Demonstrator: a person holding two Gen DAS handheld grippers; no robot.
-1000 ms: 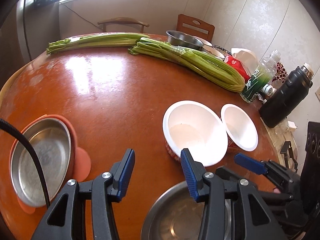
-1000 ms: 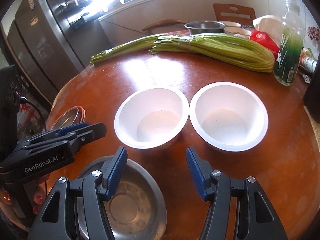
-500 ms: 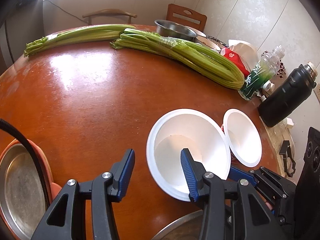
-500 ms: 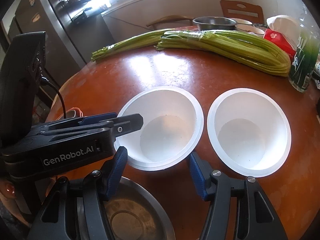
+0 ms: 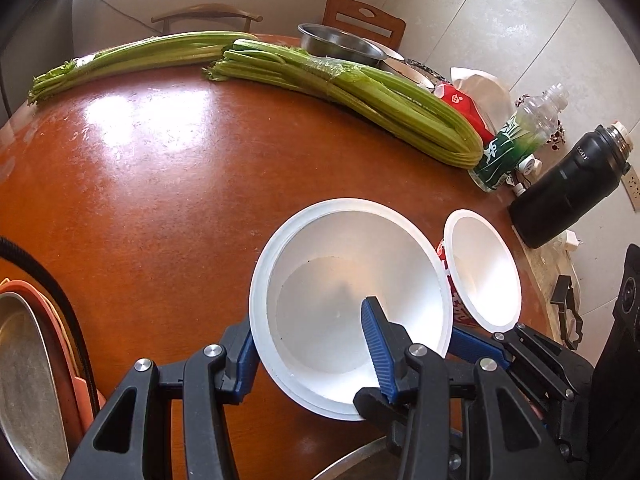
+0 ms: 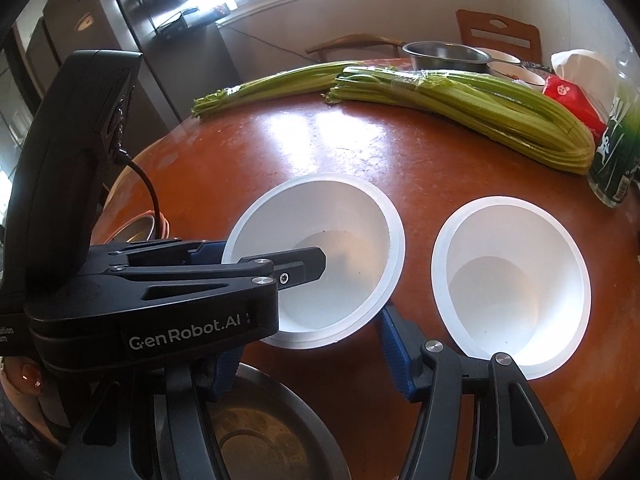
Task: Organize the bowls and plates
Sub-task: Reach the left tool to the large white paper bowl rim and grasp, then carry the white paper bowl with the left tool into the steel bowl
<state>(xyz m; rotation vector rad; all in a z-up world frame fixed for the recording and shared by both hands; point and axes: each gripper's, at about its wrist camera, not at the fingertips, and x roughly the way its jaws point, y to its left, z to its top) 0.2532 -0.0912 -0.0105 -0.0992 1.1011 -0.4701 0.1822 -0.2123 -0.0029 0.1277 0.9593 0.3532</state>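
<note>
Round reddish-brown wooden table (image 5: 168,184) carried two white foam bowls side by side near its front edge. The left gripper (image 5: 308,344) straddled the near rim of the left white foam bowl (image 5: 344,280): one blue-padded finger stood inside the bowl, the other outside its wall on the left. Jaws were apart; whether the pads pressed the wall could not be told from either view. In the right wrist view the same bowl (image 6: 340,240) appeared tilted toward the camera with the black finger reaching into it.

The right gripper (image 6: 312,356) hung with jaws apart and nothing between them, one blue pad just beside the left bowl's near edge, above a shallow stainless steel dish (image 6: 248,432) at the table's front. The second white foam bowl (image 6: 512,284) sat upright to the right, just beside the first, untouched.

A steel plate on an orange tray (image 5: 28,376) lay at the far left. Two bundles of green celery (image 5: 352,88) stretched across the back, with a steel basin (image 5: 340,46) behind them, a green-labelled clear plastic bottle (image 5: 516,140) and a black thermos flask (image 5: 568,192) at the right.
</note>
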